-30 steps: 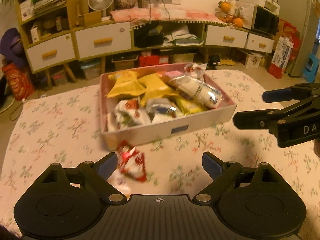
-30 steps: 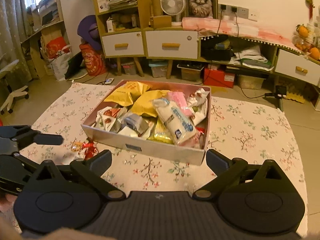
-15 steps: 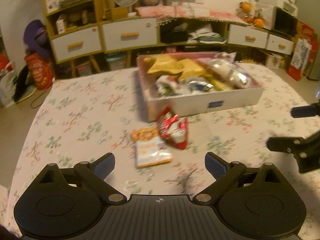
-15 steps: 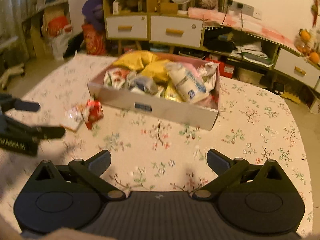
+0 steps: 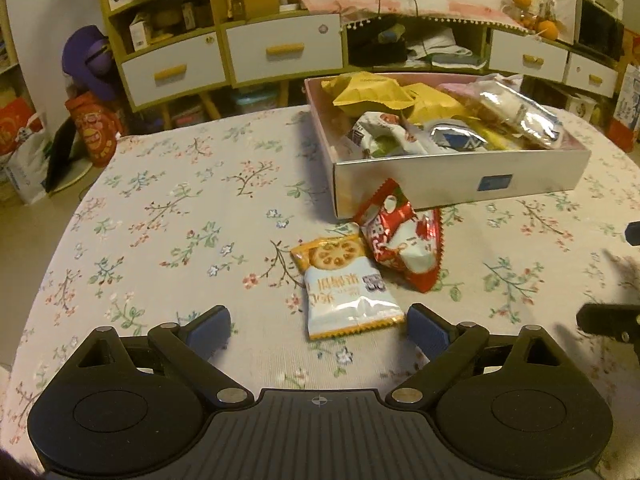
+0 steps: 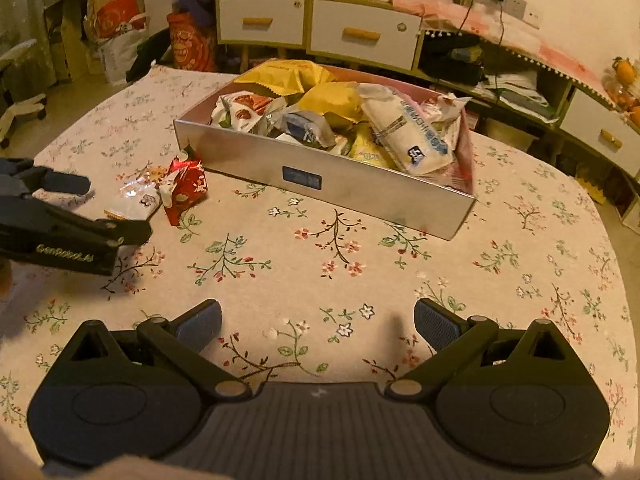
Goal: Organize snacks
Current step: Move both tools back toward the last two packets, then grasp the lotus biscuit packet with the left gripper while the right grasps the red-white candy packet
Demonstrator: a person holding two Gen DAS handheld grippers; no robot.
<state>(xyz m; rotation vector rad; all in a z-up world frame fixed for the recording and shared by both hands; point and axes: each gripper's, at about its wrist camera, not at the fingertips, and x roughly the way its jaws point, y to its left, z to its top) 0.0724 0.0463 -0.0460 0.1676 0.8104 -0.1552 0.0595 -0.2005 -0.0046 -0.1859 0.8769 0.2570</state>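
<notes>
the left hand-held gripper (image 5: 318, 326) hangs low over the counter (image 5: 168, 216) with its jaws spread wide and nothing clamped; they have just been narrowing a little, with no thing between the pads. the biscuit packet (image 5: 346, 288) lies flat just ahead of the fingertips, slightly toward the right pad. the red snack bag (image 5: 404, 240) touches it and leans on the near corner of the snack box (image 5: 460, 184), which is already heaped with packets.

risks, as i judge them: the biscuit packet is thin and slick, so pads closing on it flat could skate over the film or push it along the cloth instead of lifting it. because the two loose snacks touch, a wide grab may catch the red bag's crimped edge and drag both. the heaped box leaves little room, so a dropped-in packet could slide back out.

the right hand-held gripper (image 6: 318, 326) is also released and empty, over bare floral cloth well apart from the loose snacks. nothing blocks the left one's approach.
</notes>
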